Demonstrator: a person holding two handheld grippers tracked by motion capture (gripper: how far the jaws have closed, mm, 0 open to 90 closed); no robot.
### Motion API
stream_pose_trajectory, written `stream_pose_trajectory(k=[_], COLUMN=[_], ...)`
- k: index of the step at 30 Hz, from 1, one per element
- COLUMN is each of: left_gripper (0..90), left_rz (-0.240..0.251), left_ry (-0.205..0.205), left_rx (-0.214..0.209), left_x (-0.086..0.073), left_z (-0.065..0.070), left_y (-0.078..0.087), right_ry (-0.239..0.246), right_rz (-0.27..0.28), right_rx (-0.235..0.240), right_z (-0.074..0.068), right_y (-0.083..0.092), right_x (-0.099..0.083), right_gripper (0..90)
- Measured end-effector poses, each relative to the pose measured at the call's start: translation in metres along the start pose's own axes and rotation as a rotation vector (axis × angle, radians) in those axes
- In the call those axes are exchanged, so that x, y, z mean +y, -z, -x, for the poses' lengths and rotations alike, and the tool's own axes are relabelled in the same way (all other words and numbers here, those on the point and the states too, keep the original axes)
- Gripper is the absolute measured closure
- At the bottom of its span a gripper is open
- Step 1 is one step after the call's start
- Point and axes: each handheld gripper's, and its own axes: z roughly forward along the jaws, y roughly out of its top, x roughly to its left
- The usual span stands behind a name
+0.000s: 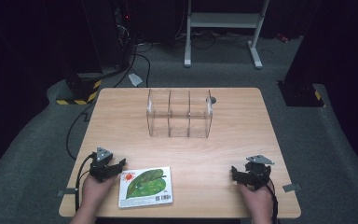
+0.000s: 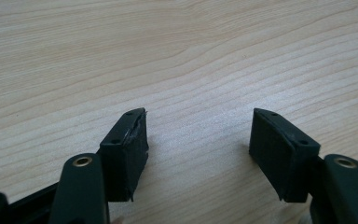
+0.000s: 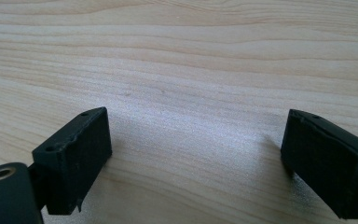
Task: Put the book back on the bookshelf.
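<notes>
Wooden table [image 1: 223,149] in a seemingly dark room; left gripper [image 2: 198,140] and right gripper [image 3: 196,154] gape empty.

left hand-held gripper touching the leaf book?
Apart. The high view shows a strip of table between the left hand-held gripper and the book; its own view shows bare wood between open jaws.

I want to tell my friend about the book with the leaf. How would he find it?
Look at the wooden table, at the near edge by the person's hands. The book lies flat just right of the left gripper. It is the only white thing there, with a big green leaf and a red splash on its cover.
</notes>
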Motion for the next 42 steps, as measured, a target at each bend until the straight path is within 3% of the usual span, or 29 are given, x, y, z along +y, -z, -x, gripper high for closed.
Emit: stream_pose_trajectory(k=[10,12,14,17,19,24,26,27,29,32,34,35,38,39,42], left_gripper=[33.3,34.2,34.1,31.3,31.1,31.0,30.8,30.8,29.8,26.7,26.1,25.9,28.8,28.3,28.3], left_rz=[-0.006,-0.001,-0.005,-0.011,-0.010,-0.009,-0.010,-0.010,-0.010,-0.016,-0.016,-0.012,-0.006,-0.005,0.001], left_ry=[0.037,-0.001,-0.005,0.034,0.033,0.035,0.033,0.035,0.036,0.039,0.039,0.037,0.044,0.081,0.104], left_rx=[0.041,0.052,0.043,0.036,0.039,0.037,0.030,0.031,0.032,0.039,0.043,0.050,0.050,0.033,0.023], left_x=[0.000,-0.001,-0.002,-0.002,-0.002,-0.003,-0.003,-0.003,-0.003,-0.003,-0.003,-0.003,-0.002,-0.003,-0.006], left_z=[0.001,0.003,0.003,-0.001,-0.001,-0.002,-0.002,-0.002,-0.002,-0.003,-0.003,-0.003,-0.004,-0.008,-0.010], left_y=[0.000,0.001,0.003,0.003,0.003,0.003,0.003,0.003,0.003,0.003,0.003,0.003,0.004,0.007,0.012], right_ry=[-0.002,-0.001,0.006,0.005,0.008,0.002,-0.027,-0.016,-0.013,-0.023,-0.011,0.012,0.015,0.029,0.030], right_rz=[-0.001,-0.003,-0.002,-0.002,0.000,-0.004,0.024,0.030,0.033,0.027,0.028,0.042,0.061,0.079,0.093], right_rx=[0.002,0.005,0.004,0.004,0.006,-0.001,0.003,0.004,0.021,0.083,0.096,0.107,0.120,0.144,0.158], right_z=[0.001,0.001,0.001,0.001,0.000,0.000,-0.001,-0.002,-0.006,-0.014,-0.019,-0.028,-0.034,-0.043,-0.052], right_y=[0.000,0.001,0.000,0.000,0.002,0.005,0.010,0.010,0.011,0.011,0.011,0.011,0.012,0.014,0.015], right_x=[0.000,0.000,0.000,0.000,0.000,-0.001,0.001,0.002,0.004,0.006,0.006,0.008,0.010,0.013,0.013], right_gripper=[7.9,7.9,8.0,8.6,13.1,14.3,15.4,15.5,15.2,13.7,13.7,13.6,13.7,14.1,14.9])
